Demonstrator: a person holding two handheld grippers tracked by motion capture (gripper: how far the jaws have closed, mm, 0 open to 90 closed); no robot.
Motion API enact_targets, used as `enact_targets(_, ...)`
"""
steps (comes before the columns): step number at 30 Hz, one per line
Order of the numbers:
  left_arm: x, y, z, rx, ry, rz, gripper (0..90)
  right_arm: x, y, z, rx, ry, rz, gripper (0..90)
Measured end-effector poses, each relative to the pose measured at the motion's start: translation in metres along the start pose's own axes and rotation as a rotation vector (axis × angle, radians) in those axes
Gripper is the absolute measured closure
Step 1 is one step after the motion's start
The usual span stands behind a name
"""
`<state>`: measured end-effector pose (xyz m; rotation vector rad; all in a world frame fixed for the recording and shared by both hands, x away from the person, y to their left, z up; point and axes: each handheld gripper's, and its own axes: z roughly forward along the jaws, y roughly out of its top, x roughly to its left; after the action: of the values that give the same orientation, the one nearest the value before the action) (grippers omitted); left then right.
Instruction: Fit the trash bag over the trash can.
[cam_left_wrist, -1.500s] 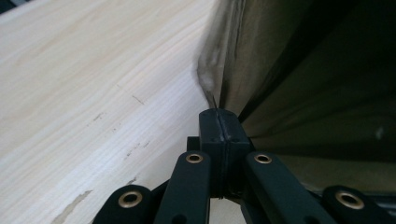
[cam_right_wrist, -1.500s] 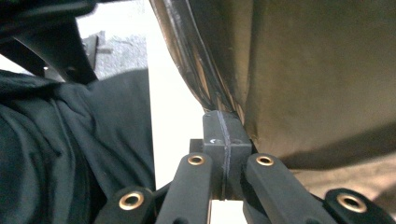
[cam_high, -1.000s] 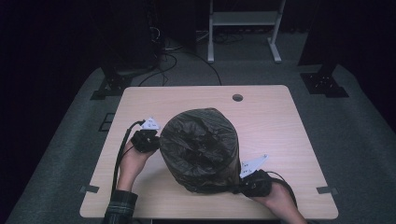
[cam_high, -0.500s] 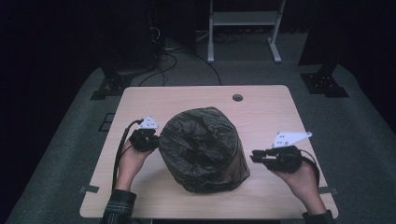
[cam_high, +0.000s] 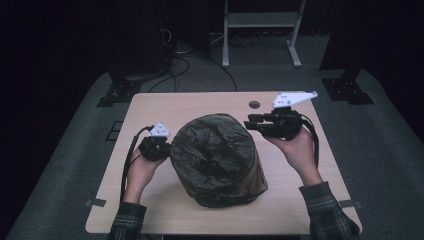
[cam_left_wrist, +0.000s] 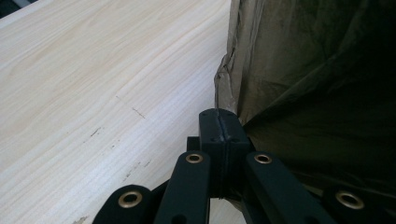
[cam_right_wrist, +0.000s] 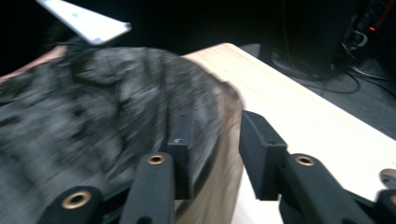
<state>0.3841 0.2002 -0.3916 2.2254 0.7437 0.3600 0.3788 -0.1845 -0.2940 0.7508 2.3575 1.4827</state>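
Raising right hand-held gripper (cam_high: 252, 122) | jaws opening, empty | beside bag (cam_high: 215, 160)

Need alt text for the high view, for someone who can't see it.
A bin lined with a dark plastic bag stands mid-table. The left tool, shut, sits against the bag's left side; the right tool is raised beside its upper right, jaws apart, nothing between them.

I see a light wood-grain table (cam_high: 150, 200) with rounded corners, standing on grey carpet (cam_high: 65, 165). A round cable hole (cam_high: 254, 105) sits near its far edge, right of centre. A bin covered by a dark plastic bag (cam_high: 217, 160) stands directly on the tabletop, at centre.
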Motion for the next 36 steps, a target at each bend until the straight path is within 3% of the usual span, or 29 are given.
enact_targets(3, 0.0, -0.001, -0.001, -0.017, -0.004, -0.009, 89.7, -0.012, 0.007, 0.025, 0.044, 0.025, 0.043, 61.9)
enact_targets(4, 0.0, -0.001, -0.001, -0.017, -0.004, -0.009, 89.7, -0.012, 0.007, 0.025, 0.044, 0.025, 0.043, 61.9)
enact_targets(5, 0.001, -0.001, -0.001, -0.019, -0.005, -0.01, 89.7, -0.015, 0.007, 0.034, 0.055, 0.07, 0.064, 63.4)
enact_targets(6, 0.001, -0.001, -0.002, -0.02, -0.006, -0.008, 89.7, -0.015, 0.007, 0.034, 0.055, 0.07, 0.064, 63.4)
enact_targets(8, 0.001, -0.001, -0.002, -0.023, -0.007, -0.007, 89.7, -0.014, 0.006, 0.039, 0.085, 0.071, 0.053, 71.3)
enact_targets(9, 0.001, -0.001, -0.002, -0.024, -0.007, -0.006, 89.8, -0.015, 0.004, 0.04, 0.062, 0.098, 0.061, 81.1)
enact_targets(10, 0.0, -0.001, -0.002, -0.025, -0.008, -0.007, 89.8, -0.015, 0.004, 0.04, 0.062, 0.098, 0.061, 81.1)
enact_targets(11, 0.0, 0.0, 0.0, -0.029, -0.006, -0.01, 89.8, -0.014, 0.004, 0.038, 0.035, 0.092, 0.061, 87.8)
enact_targets(13, 0.001, 0.0, 0.0, -0.032, -0.004, -0.009, 89.8, -0.014, 0.004, 0.036, 0.018, 0.08, 0.059, 90.0)
enact_targets(14, 0.001, 0.0, 0.002, -0.027, -0.003, -0.011, 89.8, -0.016, 0.003, 0.035, 0.021, 0.023, 0.053, 90.0)
enact_targets(16, 0.002, -0.001, 0.004, -0.02, -0.002, -0.011, 89.8, -0.019, 0.001, 0.035, 0.026, 0.012, 0.057, 90.0)
enact_targets(18, 0.003, -0.001, 0.008, 0.003, 0.007, -0.007, 89.8, -0.026, -0.005, 0.038, 0.05, -0.043, 0.062, 90.0)
enact_targets(19, 0.003, -0.002, 0.01, 0.012, 0.009, -0.007, 89.8, -0.036, -0.014, 0.041, 0.062, -0.065, 0.09, 90.0)
enact_targets(25, 0.006, -0.01, 0.024, 0.068, 0.022, -0.021, 89.8, -0.056, -0.046, 0.053, 0.11, -0.098, 0.148, 90.0)
enact_targets(29, 0.006, -0.012, 0.026, 0.063, 0.012, -0.027, 89.7, -0.06, -0.059, 0.059, 0.132, -0.099, 0.167, 90.0)
enact_targets(30, 0.006, -0.011, 0.022, 0.029, 0.009, -0.029, 85.9, -0.059, -0.061, 0.057, 0.111, -0.099, 0.163, 81.7)
enact_targets(32, 0.007, -0.01, 0.019, 0.019, 0.016, -0.028, 78.4, -0.057, -0.056, 0.051, 0.079, -0.12, 0.156, 75.4)
enact_targets(35, 0.008, -0.009, 0.007, -0.036, 0.025, -0.032, 69.2, -0.054, -0.048, 0.043, 0.051, -0.126, 0.145, 66.9)
enact_targets(36, 0.009, -0.01, 0.002, -0.051, 0.034, -0.029, 58.8, -0.051, -0.04, 0.035, 0.046, -0.141, 0.123, 59.4)
